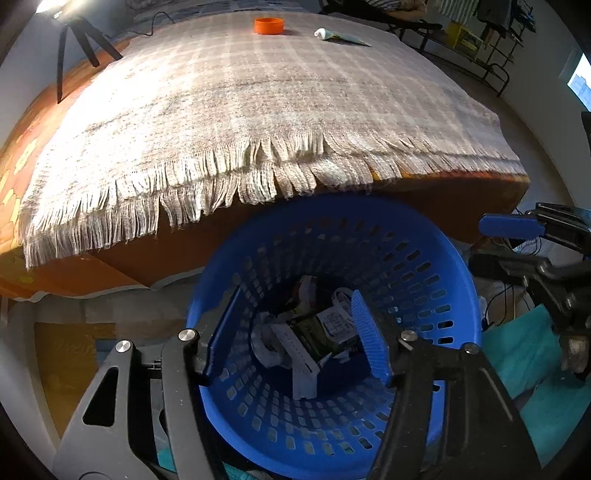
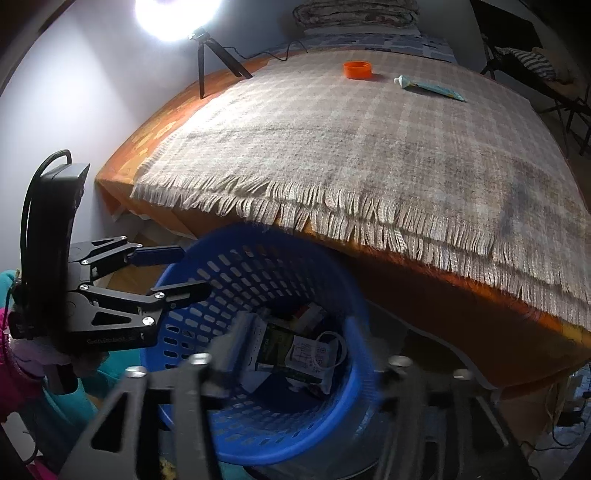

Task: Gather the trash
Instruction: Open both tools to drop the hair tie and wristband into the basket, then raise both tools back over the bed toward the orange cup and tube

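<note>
Trash still waiting to be collected sits at the top of both views: an orange cap (image 1: 269, 26) and a squeezed tube (image 1: 341, 36) lie near each other, not touching, on the far part of the fringed plaid blanket (image 1: 258, 103) that covers the bed. Lower centre in each frame, the blue perforated basket (image 1: 424, 258) stands against the bed's near edge, below the fringe, already holding crumpled paper and a dark green wrapper (image 1: 317, 332). The left gripper (image 1: 295, 332) hangs over the basket mouth with its blue pads spread apart and nothing between them, so it reads as released. The right gripper (image 2: 291, 354) is also above the basket, blurred in its own view, its fingers wide and empty. From the left wrist view it appears at the right edge, one blue pad (image 1: 511, 225) visible. My judgement is that the basket drop is finished and the reach to the far items comes next. The risks follow from that reach: both items are well away from the basket, across soft cloth, so a low approach could snag the fringe or drag the blanket and shift the cap. The cap is shallow and round and may skid out of closing pads. The flattened tube could fold or slip if pinched near its thin end.
</note>
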Demonstrator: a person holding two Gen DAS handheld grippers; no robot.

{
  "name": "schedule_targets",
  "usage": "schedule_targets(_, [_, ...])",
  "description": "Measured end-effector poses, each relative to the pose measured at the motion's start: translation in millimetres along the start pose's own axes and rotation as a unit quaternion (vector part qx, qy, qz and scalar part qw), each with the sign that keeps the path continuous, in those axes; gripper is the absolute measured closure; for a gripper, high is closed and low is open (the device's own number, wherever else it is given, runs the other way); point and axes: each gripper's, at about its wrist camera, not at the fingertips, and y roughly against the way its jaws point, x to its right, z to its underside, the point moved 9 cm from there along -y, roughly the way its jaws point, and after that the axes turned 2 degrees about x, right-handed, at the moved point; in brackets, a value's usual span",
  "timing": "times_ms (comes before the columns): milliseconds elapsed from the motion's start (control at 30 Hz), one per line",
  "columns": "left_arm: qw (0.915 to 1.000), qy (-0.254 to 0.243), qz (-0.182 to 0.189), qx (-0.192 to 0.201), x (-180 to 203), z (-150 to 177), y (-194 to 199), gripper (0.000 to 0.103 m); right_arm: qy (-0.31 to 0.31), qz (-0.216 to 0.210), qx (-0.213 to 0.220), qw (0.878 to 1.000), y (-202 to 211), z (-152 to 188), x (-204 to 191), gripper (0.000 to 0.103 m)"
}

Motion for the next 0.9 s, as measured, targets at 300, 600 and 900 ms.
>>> schedule_targets(300, [0.9999,0.006,-0.011,-0.012,-12,4,-9,0.035,-0.005,0.020,-0.008,1.000,-2,-1,6,0.012])
schedule_targets(600, [0.9998,0.005,-0.016,-0.009,-7,2,-11,0.035,-0.013,0.040,-0.009,0.999,-2,-2,12,0.006])
schedule_targets(900, [0.9998,0.013,-0.016,-0.001,-11,-10,3,0.035,-0.007,0.087,0.002,0.996,6,-9,18,0.004])
